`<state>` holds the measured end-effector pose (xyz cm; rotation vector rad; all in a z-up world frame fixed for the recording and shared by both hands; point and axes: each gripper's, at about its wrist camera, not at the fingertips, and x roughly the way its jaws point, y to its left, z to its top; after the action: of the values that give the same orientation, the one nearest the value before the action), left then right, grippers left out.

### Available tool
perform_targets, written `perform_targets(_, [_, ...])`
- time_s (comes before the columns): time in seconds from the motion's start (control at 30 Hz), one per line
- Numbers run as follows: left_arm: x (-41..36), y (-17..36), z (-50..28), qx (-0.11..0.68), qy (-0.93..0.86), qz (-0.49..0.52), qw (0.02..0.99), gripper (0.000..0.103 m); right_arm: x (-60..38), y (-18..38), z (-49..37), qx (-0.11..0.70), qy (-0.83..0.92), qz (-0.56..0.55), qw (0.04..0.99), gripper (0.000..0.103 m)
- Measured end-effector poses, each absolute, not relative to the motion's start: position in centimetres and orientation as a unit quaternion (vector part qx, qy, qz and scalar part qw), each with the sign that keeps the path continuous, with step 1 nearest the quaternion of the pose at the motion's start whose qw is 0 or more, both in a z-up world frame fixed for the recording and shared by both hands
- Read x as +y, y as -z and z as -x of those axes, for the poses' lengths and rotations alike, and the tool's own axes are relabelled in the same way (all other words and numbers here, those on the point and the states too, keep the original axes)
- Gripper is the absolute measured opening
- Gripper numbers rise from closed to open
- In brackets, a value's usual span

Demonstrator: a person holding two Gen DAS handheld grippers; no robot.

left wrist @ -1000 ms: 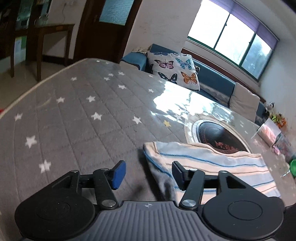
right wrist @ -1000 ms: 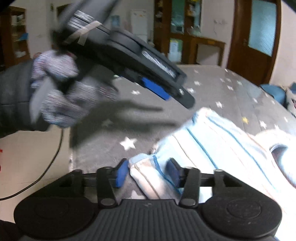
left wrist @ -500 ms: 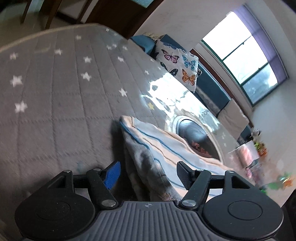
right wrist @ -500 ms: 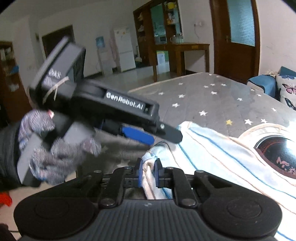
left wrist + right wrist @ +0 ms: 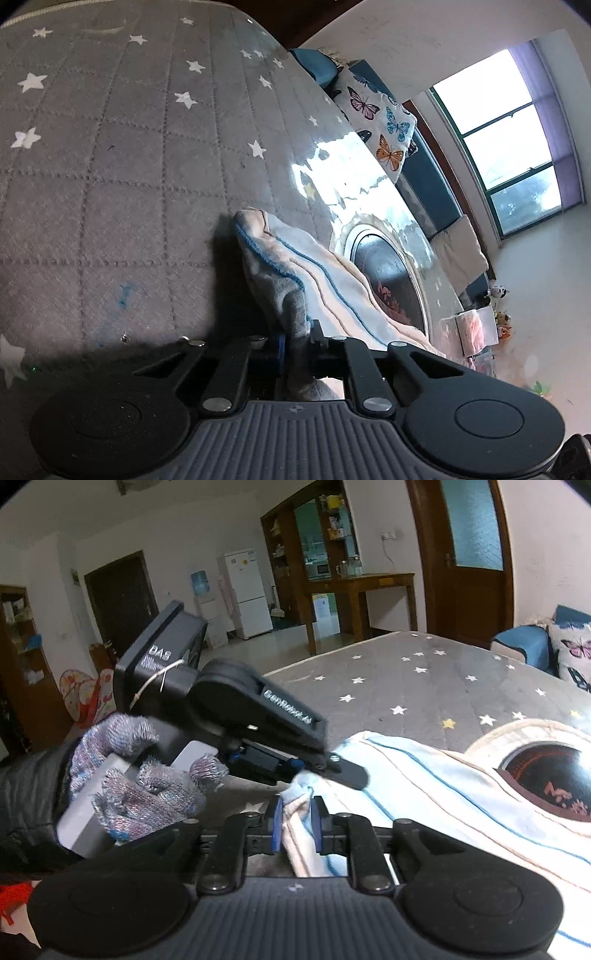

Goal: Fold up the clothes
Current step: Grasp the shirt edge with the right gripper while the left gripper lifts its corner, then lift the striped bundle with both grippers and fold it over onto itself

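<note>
A cream cloth with blue stripes (image 5: 317,269) lies on a grey quilted cover with white stars (image 5: 110,166). My left gripper (image 5: 297,345) is closing its jaws, and a bunched fold of the cloth's near edge is pinched between the pads. In the right wrist view the same cloth (image 5: 424,775) spreads to the right. My right gripper (image 5: 296,821) grips its near corner; the jaws are easing open slightly, but the pads still press the fabric. The left gripper (image 5: 314,766) sits just beyond it on the same edge, held by a gloved hand (image 5: 147,782).
A round dark printed patch (image 5: 388,277) shows on the cover beside the cloth. A butterfly pillow (image 5: 380,125) and a blue sofa stand past the far edge. A pink packet (image 5: 469,328) lies at the right. A wooden side table (image 5: 362,587) stands across the room.
The left gripper rolled, sank onto the cloth's edge and went from open to shut on it. The right gripper closed on the corner and lifted it a little.
</note>
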<state>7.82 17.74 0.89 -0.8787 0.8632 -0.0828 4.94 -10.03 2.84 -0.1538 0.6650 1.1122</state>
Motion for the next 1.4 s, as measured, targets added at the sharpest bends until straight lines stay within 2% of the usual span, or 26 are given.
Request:
perform_targets(0.2, [17.4,-1.6,-7.6,0.395,0.046,0.399,0.827,0.011,-14.1,-2.7,-7.4,0.317,-0.461,0.053,0.827,0.019])
perform_targets(0.47, [16.6,-3.2,-7.4,0.382,0.060,0.380,0.840,0.011,-17.1,1.3,-14.9,0.340,-0.270,0.096,0.896,0.019])
perform_targets(0.83, [16.0,-4.6,-7.9,0.374,0.076,0.363,0.850,0.011,-15.1,3.2,-17.8,0.342,-0.235,0.117,0.902,0.021])
perform_targets(1.0, [15.7,-5.2,-8.0,0.372,0.079,0.360,0.852,0.011,-14.8,3.0,-18.2,0.342,-0.232,0.117,0.903,0.024])
perform_targets(1.07, [15.5,-5.6,-8.1,0.370,0.079,0.357,0.854,0.011,-15.0,2.7,-17.8,0.347,-0.236,0.119,0.900,0.029])
perform_targets(1.4, [13.7,-7.9,-8.6,0.357,0.093,0.340,0.865,0.011,-17.1,1.7,-12.3,0.360,-0.265,0.122,0.886,0.035])
